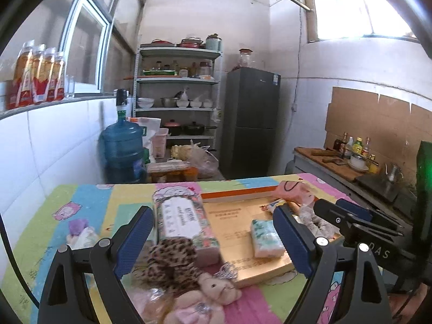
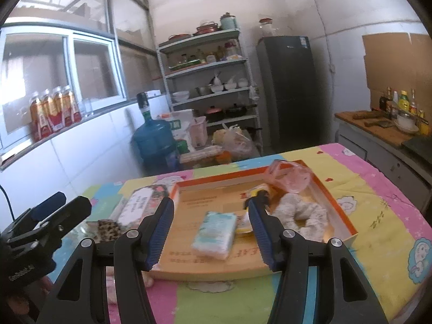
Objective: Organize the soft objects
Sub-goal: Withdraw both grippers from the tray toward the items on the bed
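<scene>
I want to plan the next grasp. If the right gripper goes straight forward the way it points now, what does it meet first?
Most likely the small tissue pack, lying in the shallow cardboard box in line with the gap of the open right gripper. Nothing shows between them, though depth is hard to judge in this fisheye view.

Table [image 2: 378, 216] with tray [image 2: 340, 221], tissue pack [image 1: 183, 216]

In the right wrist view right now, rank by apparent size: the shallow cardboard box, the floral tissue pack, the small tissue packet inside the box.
1. shallow cardboard box, clearly largest.
2. floral tissue pack and small tissue packet: look about alike; the packet lies nearer the camera, so unranked.
</scene>
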The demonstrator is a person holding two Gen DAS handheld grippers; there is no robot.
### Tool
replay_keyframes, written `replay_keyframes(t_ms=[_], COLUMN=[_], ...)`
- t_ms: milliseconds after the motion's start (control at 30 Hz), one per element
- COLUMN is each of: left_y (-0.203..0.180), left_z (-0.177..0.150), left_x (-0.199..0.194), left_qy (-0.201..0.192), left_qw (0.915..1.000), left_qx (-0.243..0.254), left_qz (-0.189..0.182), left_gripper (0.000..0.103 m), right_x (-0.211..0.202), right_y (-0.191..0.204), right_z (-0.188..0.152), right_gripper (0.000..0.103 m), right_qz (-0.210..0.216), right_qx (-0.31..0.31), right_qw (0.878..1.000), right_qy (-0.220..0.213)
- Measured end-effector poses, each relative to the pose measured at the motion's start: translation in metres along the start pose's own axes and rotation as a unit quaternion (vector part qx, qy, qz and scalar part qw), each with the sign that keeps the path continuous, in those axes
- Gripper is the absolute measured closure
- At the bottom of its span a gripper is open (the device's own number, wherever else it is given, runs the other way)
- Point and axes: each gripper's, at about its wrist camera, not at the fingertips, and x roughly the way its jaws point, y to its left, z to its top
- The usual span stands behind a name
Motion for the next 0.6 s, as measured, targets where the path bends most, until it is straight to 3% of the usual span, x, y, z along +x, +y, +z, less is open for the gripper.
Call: replay_keyframes(t_ms=[267,600], left_y=[0.031,0.078], left_z=[-0.005,-0.017], left_x=[-0.019,-0.040], left_qy=[-0.002,0.001], left_qw=[0.9998,0.9975], left_qx=[-0.017,-0.039], left_qz=[0.013,0.059], left_gripper=[0.013,0.013], right_x=[-0.006,-0.005], right_y=[0.036,0.083], right_z=[-0.009,-0.023], right_gripper=[0.044,0.044], right_qz=[0.011,0.031], right_qx=[-0.023,-0.056], right_qw=[1.000,0.998], right_qy=[-0.001,0.007])
